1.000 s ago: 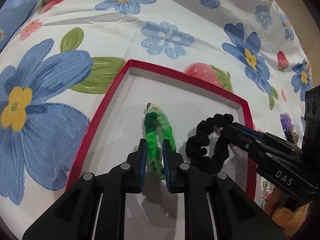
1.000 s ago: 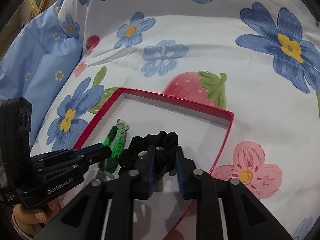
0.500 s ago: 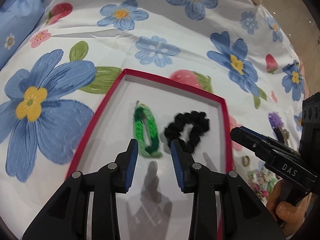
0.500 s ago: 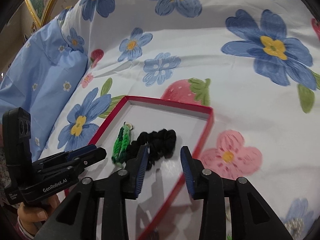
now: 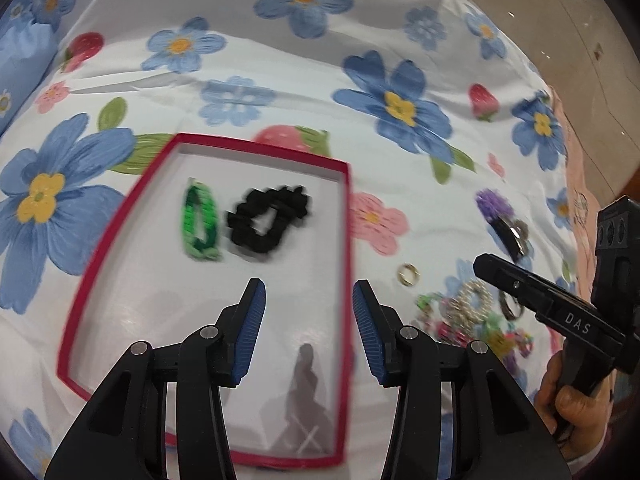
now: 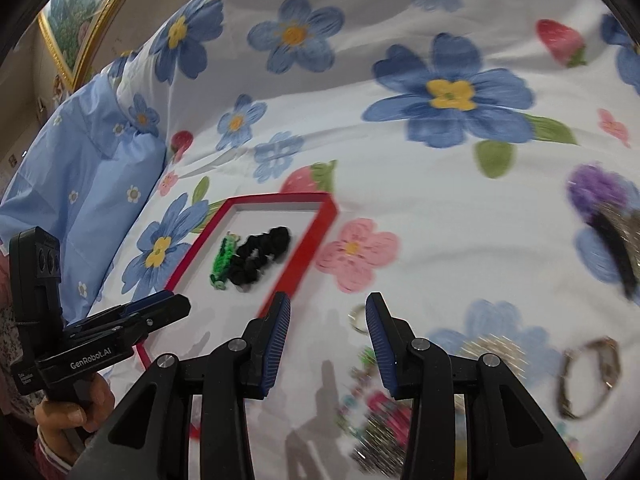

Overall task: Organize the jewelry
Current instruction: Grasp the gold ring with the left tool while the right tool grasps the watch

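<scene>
A red-rimmed tray with a white floor lies on a flowered bedspread. Inside it, side by side, rest a green braided bracelet and a black scrunchie. My left gripper hovers above the tray's near half, its jaws opening with nothing between them. My right gripper is open and empty, to the right of the tray, above a loose pile of jewelry. The green bracelet and black scrunchie also show in the right wrist view.
Right of the tray lie a gold ring, a purple hair clip, a watch and beaded pieces. A blue pillow sits at the left and a framed picture behind it. Bare floor lies beyond the bed's right edge.
Both grippers let go, the left of the green bracelet and the right of the black scrunchie, opened, and drew back and up. The right gripper swung right over the jewelry pile.
</scene>
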Action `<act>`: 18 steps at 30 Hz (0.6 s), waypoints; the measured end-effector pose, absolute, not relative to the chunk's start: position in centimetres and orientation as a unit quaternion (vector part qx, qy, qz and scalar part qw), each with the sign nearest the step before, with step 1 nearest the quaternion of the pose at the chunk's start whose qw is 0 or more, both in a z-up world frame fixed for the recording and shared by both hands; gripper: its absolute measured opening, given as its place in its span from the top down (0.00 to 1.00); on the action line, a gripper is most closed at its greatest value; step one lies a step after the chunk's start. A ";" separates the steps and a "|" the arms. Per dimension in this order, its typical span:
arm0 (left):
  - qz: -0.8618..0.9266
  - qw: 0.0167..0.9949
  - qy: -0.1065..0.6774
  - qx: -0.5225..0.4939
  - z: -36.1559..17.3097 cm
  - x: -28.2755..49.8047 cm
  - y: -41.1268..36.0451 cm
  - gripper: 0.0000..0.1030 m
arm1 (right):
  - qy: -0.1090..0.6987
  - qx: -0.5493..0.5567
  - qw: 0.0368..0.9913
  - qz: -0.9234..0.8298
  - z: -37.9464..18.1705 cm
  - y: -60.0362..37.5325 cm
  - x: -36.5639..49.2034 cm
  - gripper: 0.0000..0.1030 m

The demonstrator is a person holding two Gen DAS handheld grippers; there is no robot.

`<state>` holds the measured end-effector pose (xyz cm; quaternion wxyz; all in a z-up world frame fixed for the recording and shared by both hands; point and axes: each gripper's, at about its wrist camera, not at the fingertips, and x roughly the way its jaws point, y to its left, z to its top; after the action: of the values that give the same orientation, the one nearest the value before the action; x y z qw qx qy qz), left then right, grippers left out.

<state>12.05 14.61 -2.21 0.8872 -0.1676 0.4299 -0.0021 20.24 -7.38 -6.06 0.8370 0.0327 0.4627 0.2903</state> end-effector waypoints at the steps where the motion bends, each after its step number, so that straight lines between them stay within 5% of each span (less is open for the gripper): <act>1: -0.008 0.887 0.431 -0.165 -2.2 11.9 14.0 0.57 | 0.462 0.035 0.839 0.286 -6.0 -8.1 20.0 0.60; 18: -0.057 0.882 0.451 -0.128 -2.1 12.3 7.8 0.57 | 0.457 0.064 0.863 0.209 -5.2 -19.1 17.0 0.60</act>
<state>12.25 7.79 -2.09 0.8815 -0.1279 0.4509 -0.0569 16.99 -19.07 -5.17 0.8625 0.0640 0.4566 0.2085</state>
